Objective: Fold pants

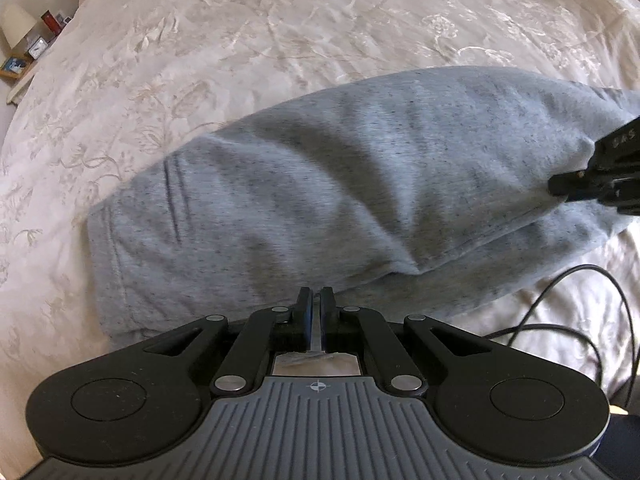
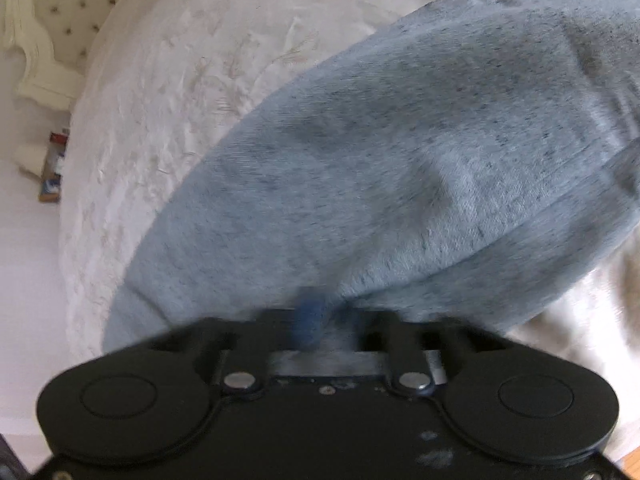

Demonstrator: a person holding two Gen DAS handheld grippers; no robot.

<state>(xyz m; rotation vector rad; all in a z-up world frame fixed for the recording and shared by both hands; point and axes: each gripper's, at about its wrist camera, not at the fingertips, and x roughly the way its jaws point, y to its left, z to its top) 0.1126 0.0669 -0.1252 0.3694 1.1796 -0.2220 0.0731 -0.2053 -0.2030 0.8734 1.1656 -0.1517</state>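
We see grey pants [image 1: 340,184] lying on the bed [image 1: 200,40], on an off-white embroidered bedspread [image 1: 280,20], folded over so two layers show along the near edge. The bundle runs diagonally, one end toward the bed's left edge, the other rising toward the right side of the left wrist view.

Left tongs [image 1: 316,304]: fingers together with only a sliver between the blue pads [image 1: 307,320], closed, pointing steeply down at the near edge of the pants. We can't confirm fabric between the pads; the tips sit right at the cloth's edge.

Right tongs [image 2: 316,316]: blurred in their own view, blue pad [image 2: 309,320] visible, tips at the fold of the pants. In the left wrist view the right tongs [image 1: 560,188] come in from the right with the tip touching the upper layer near its folded edge. We read them as closed; whether cloth is pinched we cannot tell through the blur.

A black cable [image 1: 560,300] loops on the bedspread just beside the near right end of the pants.

Off the bed's left edge: a nightstand [image 1: 16,70] with a lamp [image 1: 16,26], a small clock [image 1: 37,49] and a red item [image 1: 51,23]. A tufted headboard [image 2: 68,8] sits at the far left corner in the right wrist view.
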